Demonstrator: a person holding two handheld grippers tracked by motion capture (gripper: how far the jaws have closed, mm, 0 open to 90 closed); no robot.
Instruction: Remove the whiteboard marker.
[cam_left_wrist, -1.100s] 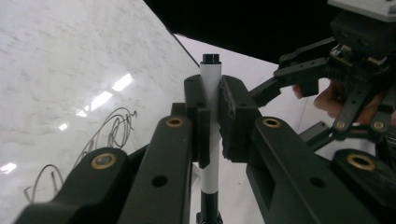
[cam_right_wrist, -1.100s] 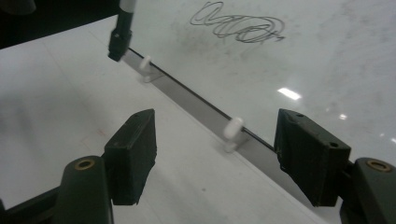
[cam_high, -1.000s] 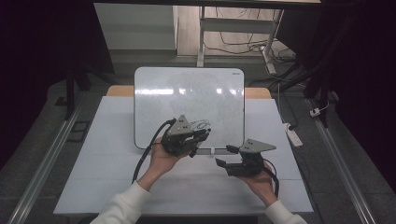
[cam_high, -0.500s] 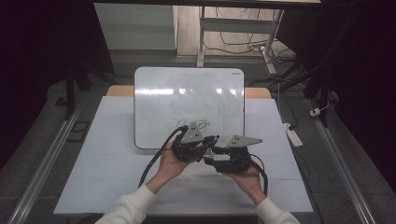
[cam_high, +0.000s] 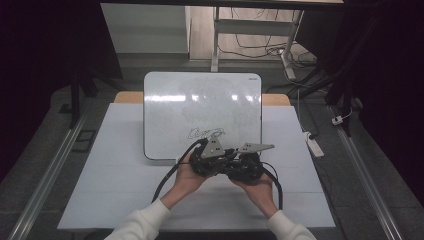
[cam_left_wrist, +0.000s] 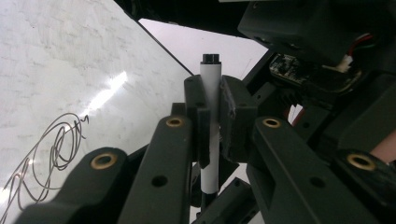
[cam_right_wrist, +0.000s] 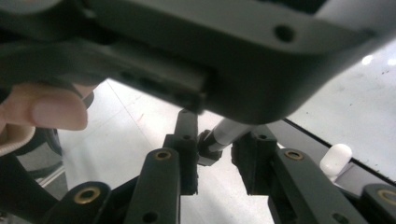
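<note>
Since a second ago, both hands have been brought together. Back then they were held apart over the tabletop (cam_high: 115, 200); now the left gripper (cam_high: 207, 157) and the right gripper (cam_high: 245, 165) are seen side by side, almost touching, over the middle of the tabletop.

A whiteboard (cam_high: 200, 100) is laid flat by the far edge of the tabletop. The grippers are held just over its near edge. A black scribble (cam_high: 205, 133) has already been drawn on the whiteboard near that edge, so the drawing part looks done.

A white marker (cam_left_wrist: 211, 79) is squeezed tight between the pads of the left gripper (cam_left_wrist: 212, 93). It is held by its middle, with one black end poking out past the jaws.

The other end of the marker (cam_right_wrist: 229, 127) is seen between the jaws of the right gripper (cam_right_wrist: 215, 135). Those jaws have just been closing around it. The dark end is pressed up to one pad, but a little gap is seen at the other pad, so the marker is not pinched there yet.

A small white rounded thing (cam_right_wrist: 335, 157) is seen by the edge of the whiteboard; what it is cannot be told.

What is left, it seems, is for the marker's end to be gripped by the right gripper and then pulled or pushed. Whether a cap is on that end cannot be told.
</note>
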